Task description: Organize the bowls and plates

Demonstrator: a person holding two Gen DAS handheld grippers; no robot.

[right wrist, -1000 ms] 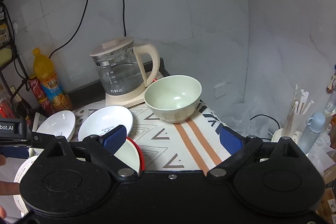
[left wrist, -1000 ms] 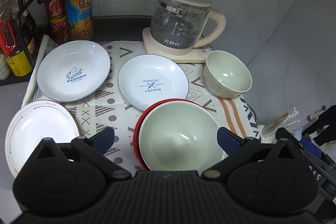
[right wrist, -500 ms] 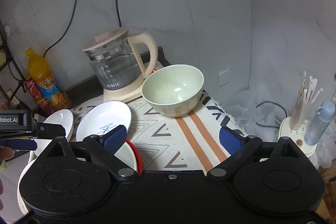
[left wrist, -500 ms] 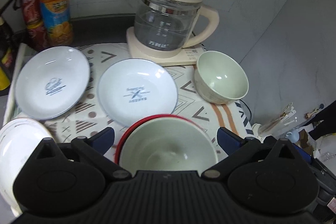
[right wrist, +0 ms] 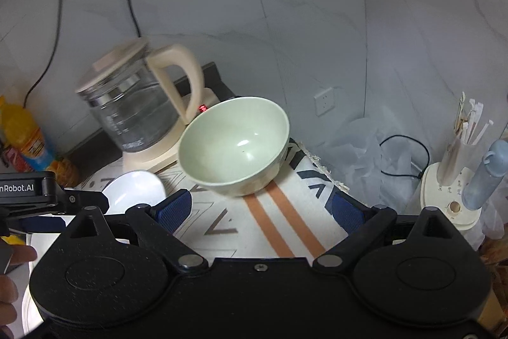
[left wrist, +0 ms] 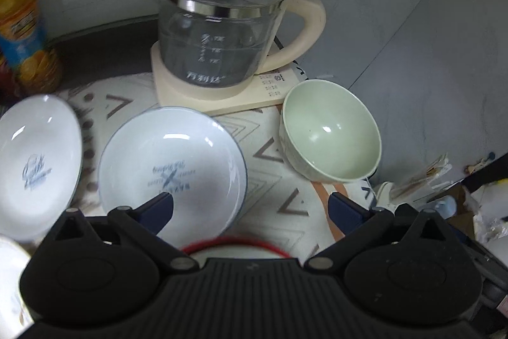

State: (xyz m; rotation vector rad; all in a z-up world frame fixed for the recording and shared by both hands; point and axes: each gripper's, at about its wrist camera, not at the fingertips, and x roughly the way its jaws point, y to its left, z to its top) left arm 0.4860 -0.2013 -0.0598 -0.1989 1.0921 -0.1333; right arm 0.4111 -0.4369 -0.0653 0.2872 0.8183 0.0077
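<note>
A pale green bowl (left wrist: 330, 131) (right wrist: 235, 145) stands on the patterned cloth (left wrist: 279, 212) at the right, beside the kettle base. Two white plates with blue print lie left of it: one in the middle (left wrist: 171, 170) and one at the far left (left wrist: 35, 161). Only the red rim (left wrist: 235, 243) of the bowl stack shows just under my left gripper (left wrist: 250, 208), which is open and holds nothing. My right gripper (right wrist: 262, 210) is open too, close in front of the green bowl, with nothing between its fingers.
A glass kettle (left wrist: 219, 34) on a cream base stands at the back. An orange drink bottle (left wrist: 19, 18) is at the back left. Right of the table a straw holder (right wrist: 457, 154) and a blue bottle (right wrist: 485, 173) stand lower down. A hand (right wrist: 12, 281) shows at the left edge.
Both grippers have moved forward and rightward toward the green bowl. The red-rimmed bowl stack has slid almost out of the left view; the green bowl looms larger in the right view.
</note>
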